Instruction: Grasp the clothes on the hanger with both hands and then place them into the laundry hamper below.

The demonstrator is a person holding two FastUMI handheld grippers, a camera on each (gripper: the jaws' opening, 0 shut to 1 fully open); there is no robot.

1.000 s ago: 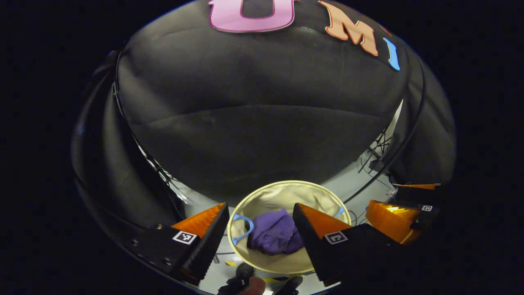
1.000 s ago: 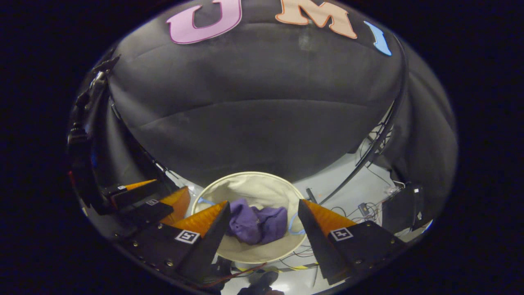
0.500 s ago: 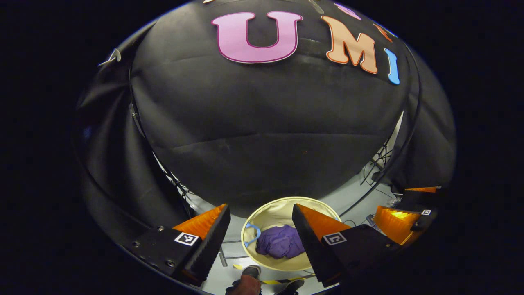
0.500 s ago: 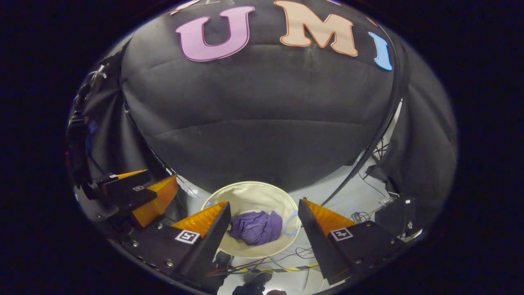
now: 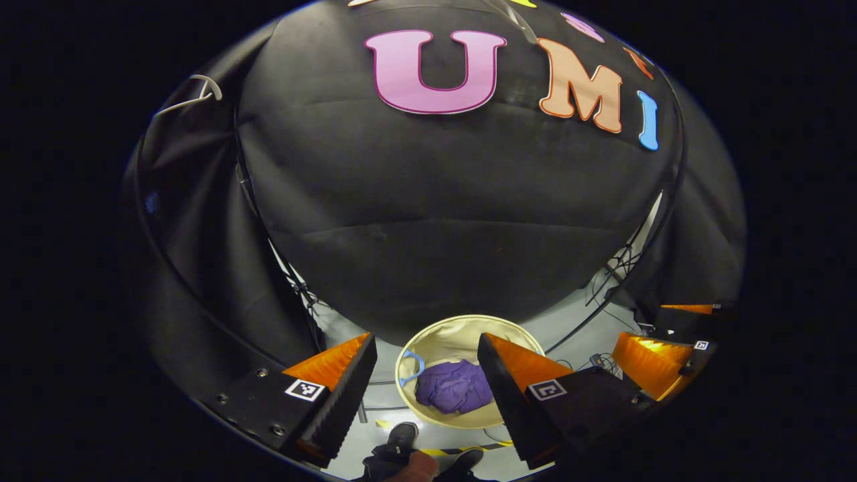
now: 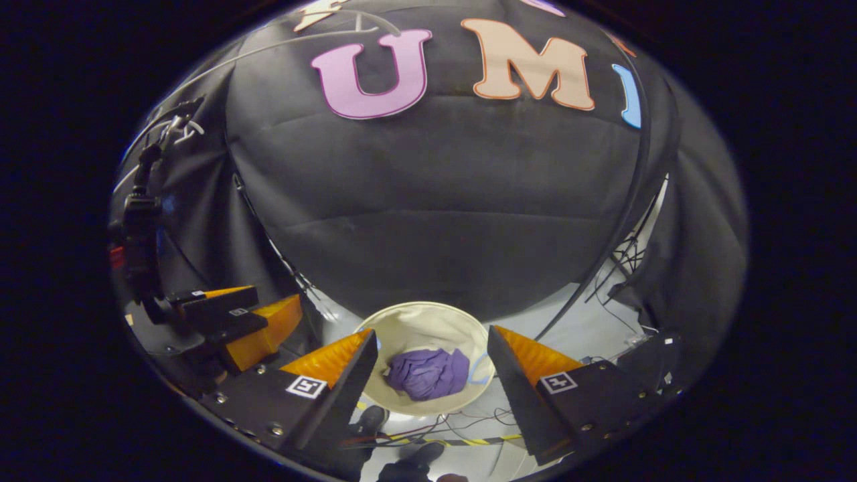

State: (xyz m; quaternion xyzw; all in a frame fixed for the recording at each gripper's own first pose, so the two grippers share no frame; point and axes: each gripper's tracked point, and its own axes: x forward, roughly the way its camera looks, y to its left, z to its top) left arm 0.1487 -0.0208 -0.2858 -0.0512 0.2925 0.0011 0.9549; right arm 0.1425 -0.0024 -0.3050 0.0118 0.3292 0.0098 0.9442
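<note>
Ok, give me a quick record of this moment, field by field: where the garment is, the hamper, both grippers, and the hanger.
garment: purple clothes, bunched up inside the hamper
hamper: round cream laundry hamper on the floor, blue handle loop at its rim
left gripper: open, nothing between its fingers, held above the hamper
right gripper: open, nothing between its fingers, held above the hamper
hanger: pale hanger up at the left, no garment visible on it
task state: clothes lie in the hamper

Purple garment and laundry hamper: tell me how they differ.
The purple garment is dark and crumpled into a heap; the laundry hamper is pale cream, round and open-topped. The garment is smaller and lies inside the hamper, which stands on the floor. Both look like fabric.
</note>
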